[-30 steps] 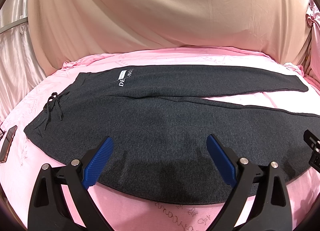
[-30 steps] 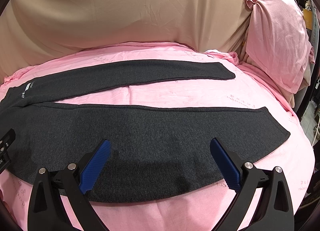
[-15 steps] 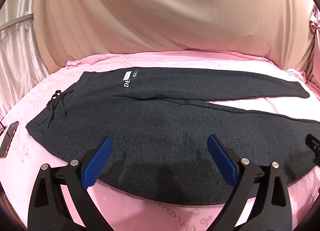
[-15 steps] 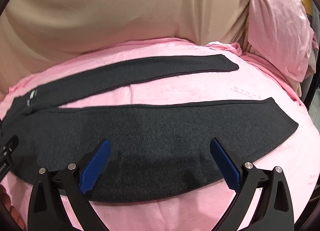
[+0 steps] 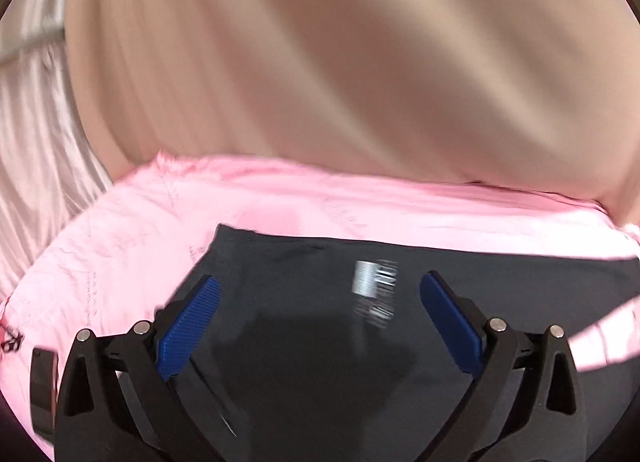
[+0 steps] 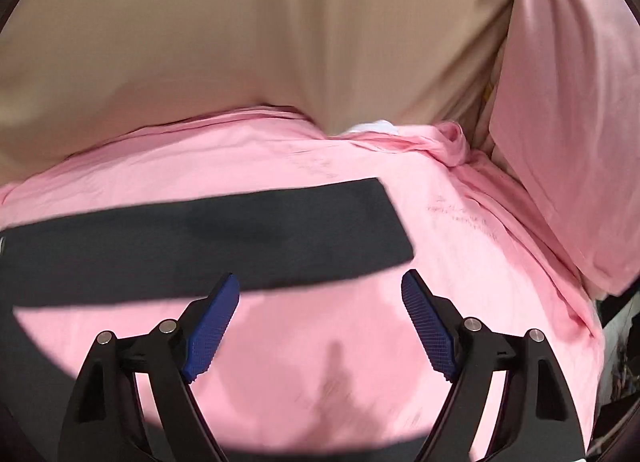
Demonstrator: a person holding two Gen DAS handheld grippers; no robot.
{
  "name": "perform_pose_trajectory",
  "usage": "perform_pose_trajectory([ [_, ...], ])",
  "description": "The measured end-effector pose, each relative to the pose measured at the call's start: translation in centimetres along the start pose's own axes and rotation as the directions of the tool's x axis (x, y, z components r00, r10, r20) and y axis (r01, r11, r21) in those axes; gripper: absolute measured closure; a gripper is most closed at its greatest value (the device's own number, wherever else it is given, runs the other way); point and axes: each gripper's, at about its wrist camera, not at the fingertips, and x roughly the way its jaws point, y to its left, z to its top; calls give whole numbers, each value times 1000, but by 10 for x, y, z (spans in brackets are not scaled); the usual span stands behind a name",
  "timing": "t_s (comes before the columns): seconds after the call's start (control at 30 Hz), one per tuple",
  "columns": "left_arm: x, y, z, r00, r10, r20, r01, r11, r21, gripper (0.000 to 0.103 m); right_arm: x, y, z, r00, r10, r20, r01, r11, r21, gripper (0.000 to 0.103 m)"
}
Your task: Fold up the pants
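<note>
On the pink bedsheet (image 5: 360,201) the dark grey pants (image 5: 304,302) lie spread flat, filling the lower part of the left wrist view. At far left a dark flat object (image 5: 42,390), too blurred to name, sits near the sheet's edge. Next comes the left gripper (image 5: 320,322), its jaws spread wide with blue ribbed pads (image 5: 188,326) over the upper part of the pants, nothing between them. A white printed label (image 5: 374,286), smeared by blur, shows on the cloth between the pads. Beyond hangs a beige drape (image 5: 340,61).

Over in the right wrist view, one pant leg (image 6: 224,238) runs across the sheet, its hem end cut square toward the right. Just below it the right gripper (image 6: 320,318) hangs with jaws wide, bare pink sheet between them. A pink pillow (image 6: 568,121) leans at far right.
</note>
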Motion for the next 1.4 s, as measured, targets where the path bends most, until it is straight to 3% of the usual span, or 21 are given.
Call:
perform_pose_trajectory([
  [0.07, 32, 23, 17, 999, 18, -40, -20, 999, -35, 5, 32, -18, 23, 999, 24, -36, -22, 999, 43, 24],
  [0.13, 75, 47, 31, 991, -2, -133, -8, 997, -77, 5, 55, -26, 34, 998, -2, -58, 5, 998, 59, 24],
  [0.23, 117, 70, 37, 982, 72, -175, -98, 985, -140, 5, 85, -29, 42, 996, -5, -94, 10, 999, 53, 24],
  [0.4, 177, 72, 33, 951, -7, -311, -38, 990, -136, 5, 122, -17, 47, 990, -2, -140, 5, 1000, 16, 24],
  [0.63, 215, 69, 34, 933, -46, -357, -10, 988, -153, 7, 135, -1, 39, 993, 1, -116, 0, 1000, 6, 27],
  [0.67, 217, 71, 33, 931, -43, -361, -15, 987, -157, 10, 134, 0, 38, 994, 9, -108, -9, 1000, 5, 33],
  [0.7, 219, 72, 33, 931, -34, -363, -26, 987, -159, 21, 133, 1, 37, 995, 15, -98, -15, 1000, 1, 38],
  [0.73, 216, 74, 32, 936, 0, -353, -57, 987, -151, 40, 130, 3, 35, 996, 19, -89, -19, 1000, -5, 51],
  [0.8, 214, 81, 32, 935, 39, -352, -95, 985, -144, 61, 123, 6, 32, 996, 44, -83, -45, 999, -5, 80],
  [0.83, 210, 87, 32, 938, -2, -346, -64, 982, -179, 69, 121, 6, 31, 995, 49, -83, -49, 999, 2, 99],
  [0.93, 193, 97, 34, 946, -81, -314, 3, 970, -242, 84, 106, 12, 25, 998, 32, -60, -33, 999, -15, 100],
  [1.17, 110, 92, 46, 971, -127, -203, 77, 968, -237, 88, 35, -7, 14, 997, 65, 47, -65, 998, -5, 100],
  [1.23, 80, 96, 43, 978, -109, -179, 67, 972, -227, 103, 12, -12, 7, 993, 90, 75, -90, 996, -5, 100],
  [1.4, 22, 119, 20, 977, -123, -175, 83, 972, -221, 103, -44, -17, -27, 985, 126, 120, -122, 992, -45, 100],
])
